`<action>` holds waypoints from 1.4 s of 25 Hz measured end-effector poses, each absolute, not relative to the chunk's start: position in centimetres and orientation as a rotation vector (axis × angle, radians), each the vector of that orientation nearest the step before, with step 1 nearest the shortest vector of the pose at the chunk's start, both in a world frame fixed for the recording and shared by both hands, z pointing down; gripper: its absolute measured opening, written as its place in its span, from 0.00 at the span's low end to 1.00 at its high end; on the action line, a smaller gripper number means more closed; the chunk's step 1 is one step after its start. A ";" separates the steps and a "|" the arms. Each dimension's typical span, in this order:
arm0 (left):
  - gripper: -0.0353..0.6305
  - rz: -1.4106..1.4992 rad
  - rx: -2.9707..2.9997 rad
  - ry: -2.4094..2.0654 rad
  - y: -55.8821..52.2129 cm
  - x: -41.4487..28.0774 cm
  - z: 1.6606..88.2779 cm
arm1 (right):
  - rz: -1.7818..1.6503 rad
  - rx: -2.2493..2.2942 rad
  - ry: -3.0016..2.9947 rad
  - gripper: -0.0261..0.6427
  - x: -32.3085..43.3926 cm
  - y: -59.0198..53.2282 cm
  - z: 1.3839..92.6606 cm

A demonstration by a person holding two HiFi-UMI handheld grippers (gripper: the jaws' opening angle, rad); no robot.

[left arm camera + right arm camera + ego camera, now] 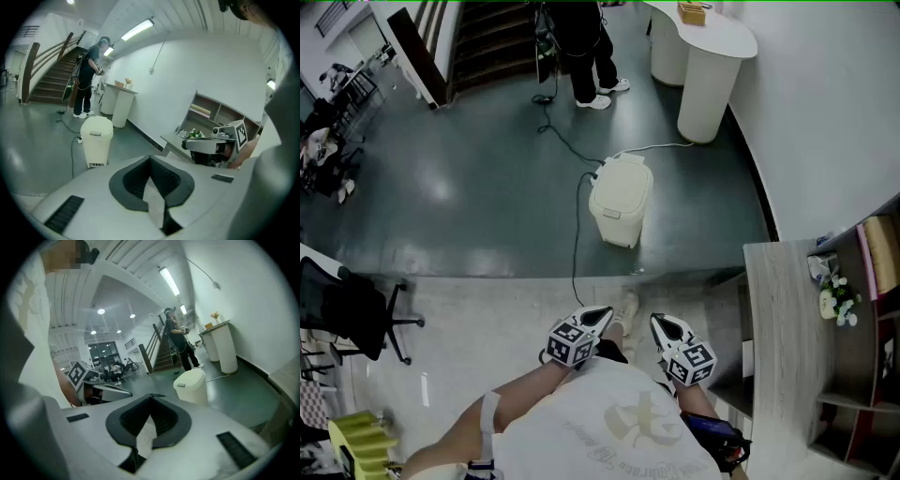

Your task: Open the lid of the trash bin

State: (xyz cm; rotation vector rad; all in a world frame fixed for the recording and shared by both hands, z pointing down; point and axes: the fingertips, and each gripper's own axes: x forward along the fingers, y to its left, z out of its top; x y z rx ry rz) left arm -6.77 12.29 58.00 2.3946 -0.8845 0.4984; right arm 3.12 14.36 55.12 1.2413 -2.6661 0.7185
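Both tongs hang close in front of the person's white shirt (609, 422), side by side: left tongs (604, 315) with jaws pressed together on nothing, right tongs (657, 322) likewise closed and empty. Well ahead on the dark floor (469, 197) stands the cream trash bin (621, 202), upright, its lid (624, 176) down, far from both tongs. A black cable (576, 234) runs past its left side. Beyond it another person (581, 47) stands by the stairs (492, 42), and a wooden bench (778, 319) lies at the right

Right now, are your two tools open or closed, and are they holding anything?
Left tool: closed, holding nothing.
Right tool: closed, holding nothing.
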 end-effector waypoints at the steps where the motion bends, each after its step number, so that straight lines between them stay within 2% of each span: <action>1: 0.07 0.497 2.401 -0.882 12.3 -6.6 57.8 | 0.715 1.237 -2.665 0.05 3.0 14.4 55.1; 35: 0.07 0.491 2.393 -0.998 12.9 -10.6 56.5 | 0.738 1.211 -2.719 0.05 1.2 13.1 54.4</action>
